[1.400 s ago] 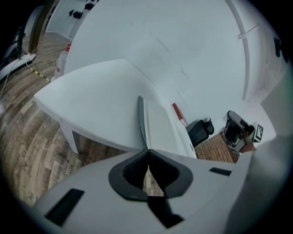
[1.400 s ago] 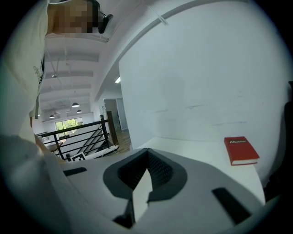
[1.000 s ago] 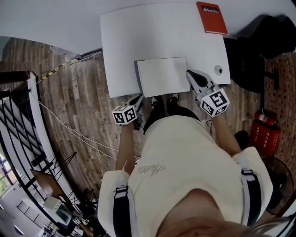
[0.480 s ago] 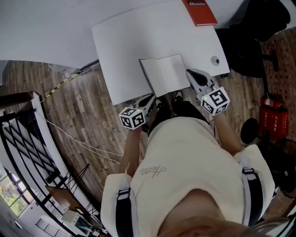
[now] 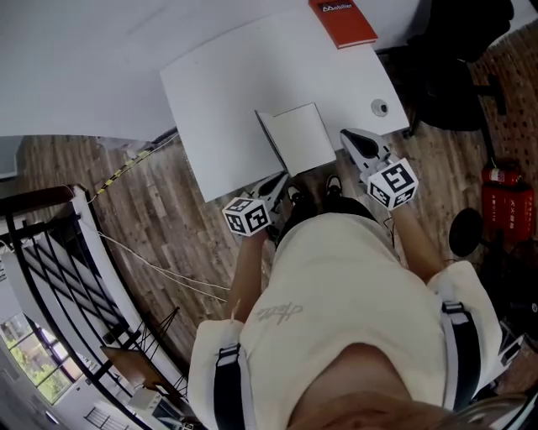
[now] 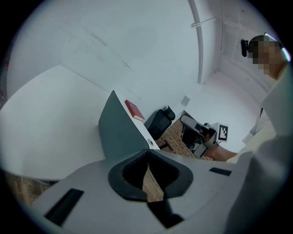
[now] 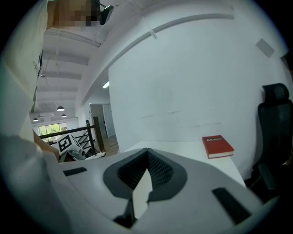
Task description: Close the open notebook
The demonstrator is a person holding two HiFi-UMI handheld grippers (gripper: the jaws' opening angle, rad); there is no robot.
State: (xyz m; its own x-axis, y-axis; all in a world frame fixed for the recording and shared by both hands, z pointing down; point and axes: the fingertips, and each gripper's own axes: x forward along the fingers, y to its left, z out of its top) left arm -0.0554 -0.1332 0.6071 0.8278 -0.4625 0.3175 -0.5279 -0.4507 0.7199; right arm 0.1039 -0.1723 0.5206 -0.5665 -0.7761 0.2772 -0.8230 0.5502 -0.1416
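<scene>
The notebook (image 5: 304, 138) lies near the front edge of the white table (image 5: 218, 92), its right page flat. Its grey left cover (image 5: 266, 138) stands raised off the table. In the left gripper view this cover (image 6: 120, 132) rises steeply just behind my left jaw tip. My left gripper (image 5: 277, 180) sits at the table's front edge below the cover's corner, and its jaws (image 6: 147, 153) are shut with nothing between them. My right gripper (image 5: 347, 134) hovers at the notebook's right edge. Its jaw tips (image 7: 147, 151) meet, and nothing is held.
A red book (image 5: 341, 21) lies at the table's far right corner. A round cable hole (image 5: 380, 107) is near the right edge. A black office chair (image 5: 445, 76) stands right of the table. A fire extinguisher (image 5: 504, 201) and a black railing (image 5: 50, 269) flank me on the wooden floor.
My left gripper rose and moved right, toward the table's front edge. The notebook's left half lifted from flat to nearly upright, so the open spread looks narrower. My right gripper stayed by the right edge.
</scene>
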